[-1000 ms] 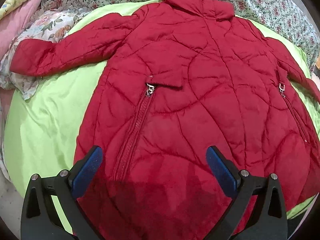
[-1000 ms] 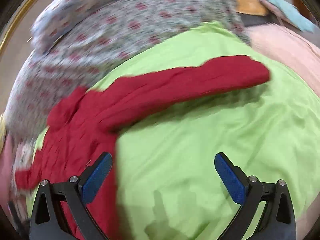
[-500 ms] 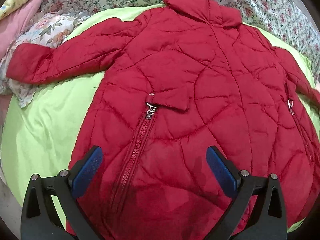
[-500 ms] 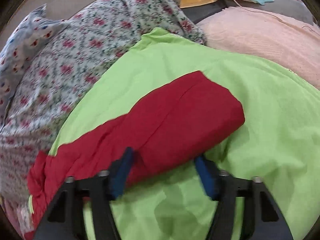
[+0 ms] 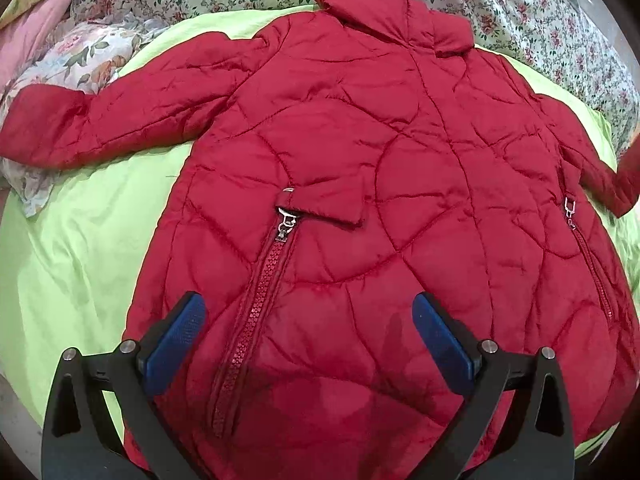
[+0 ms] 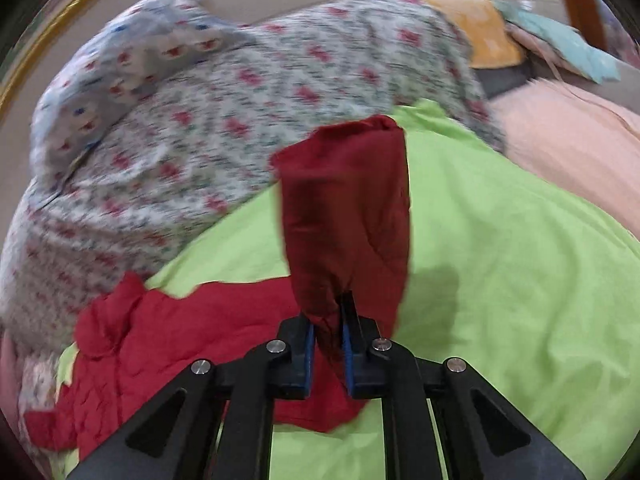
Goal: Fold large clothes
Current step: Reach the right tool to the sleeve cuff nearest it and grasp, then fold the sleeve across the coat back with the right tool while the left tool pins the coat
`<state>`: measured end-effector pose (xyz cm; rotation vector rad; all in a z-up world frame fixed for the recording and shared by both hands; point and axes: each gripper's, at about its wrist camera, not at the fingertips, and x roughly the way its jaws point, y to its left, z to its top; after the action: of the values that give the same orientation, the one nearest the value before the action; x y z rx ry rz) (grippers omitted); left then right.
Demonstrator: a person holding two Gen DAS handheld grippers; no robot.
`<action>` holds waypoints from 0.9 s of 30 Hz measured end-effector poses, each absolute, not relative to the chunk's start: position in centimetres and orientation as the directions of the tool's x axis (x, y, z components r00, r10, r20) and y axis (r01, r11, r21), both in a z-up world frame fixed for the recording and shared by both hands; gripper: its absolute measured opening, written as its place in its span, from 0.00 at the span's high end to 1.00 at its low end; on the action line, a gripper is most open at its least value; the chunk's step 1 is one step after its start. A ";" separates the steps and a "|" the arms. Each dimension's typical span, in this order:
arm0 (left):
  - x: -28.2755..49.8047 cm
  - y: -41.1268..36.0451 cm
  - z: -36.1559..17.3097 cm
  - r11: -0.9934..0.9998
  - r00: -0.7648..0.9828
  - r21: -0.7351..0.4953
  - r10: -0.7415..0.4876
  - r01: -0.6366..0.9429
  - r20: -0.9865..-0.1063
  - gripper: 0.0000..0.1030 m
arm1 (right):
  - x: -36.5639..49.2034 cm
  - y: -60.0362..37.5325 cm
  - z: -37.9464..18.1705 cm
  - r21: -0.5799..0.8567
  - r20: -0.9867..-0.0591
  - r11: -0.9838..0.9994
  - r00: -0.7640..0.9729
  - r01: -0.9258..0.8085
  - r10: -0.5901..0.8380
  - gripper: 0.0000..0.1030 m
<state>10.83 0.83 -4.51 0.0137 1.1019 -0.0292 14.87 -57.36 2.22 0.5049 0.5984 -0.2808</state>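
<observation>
A red quilted jacket [image 5: 360, 152] lies spread flat on a lime-green sheet [image 5: 80, 248], collar at the far side, its left sleeve [image 5: 100, 120] stretched out to the left. My left gripper [image 5: 308, 336] is open and hovers over the jacket's lower part beside a pocket zipper [image 5: 260, 292]. In the right wrist view, my right gripper [image 6: 328, 344] is shut on the jacket's right sleeve [image 6: 348, 208] and holds its cuff end lifted upright above the sheet [image 6: 500, 272]. The rest of the jacket [image 6: 180, 344] lies at the lower left of that view.
Floral bedding [image 5: 540, 20] lies behind the jacket and shows in the right wrist view [image 6: 200, 112]. A floral pillow [image 5: 72, 60] lies under the left sleeve. A pink blanket [image 6: 568, 148] and an orange cushion [image 6: 480, 32] are at the far right.
My right gripper closed on the right sleeve and lifted its end off the sheet. The left gripper drew back slightly, staying open over the jacket.
</observation>
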 end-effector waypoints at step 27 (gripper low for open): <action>13.6 6.2 -2.5 0.947 0.451 -0.319 -0.296 0.025 -0.842 0.00 | 24.1 -25.5 -1.3 0.269 -0.689 0.922 0.612 -0.279 0.387 0.91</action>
<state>13.58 6.18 -2.49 -0.2771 1.0881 -0.2015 24.12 -25.48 -1.30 0.1399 0.8272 0.3855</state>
